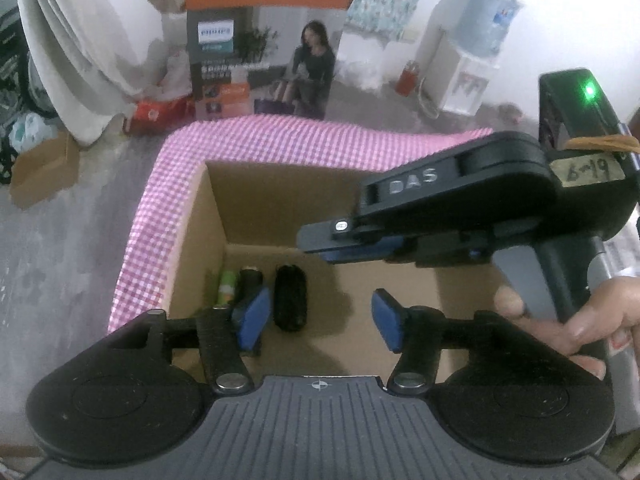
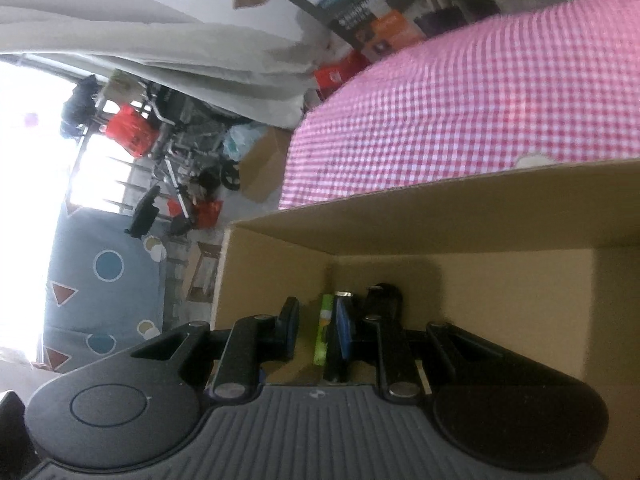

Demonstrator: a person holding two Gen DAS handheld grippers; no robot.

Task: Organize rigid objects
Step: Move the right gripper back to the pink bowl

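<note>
Three small things lie side by side on the floor of the cardboard box [image 1: 200, 240]: a green tube [image 1: 226, 288], a dark cylinder [image 1: 250, 280] and a black oval case [image 1: 290, 298]. Over them the left gripper [image 1: 320, 320] hangs with its jaws spread, holding nothing. The right gripper [image 2: 318, 330], turned sideways above the box, has its jaws apart too, nothing between them. Pink checked cloth [image 1: 280, 140] covers the table behind.

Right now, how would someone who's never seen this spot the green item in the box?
Find the open cardboard box sitting on the pink checked cloth. On its floor, in the left corner, three small items lie side by side. The green tube is nearest the wall, the only brightly coloured one; both neighbours are black.
</note>
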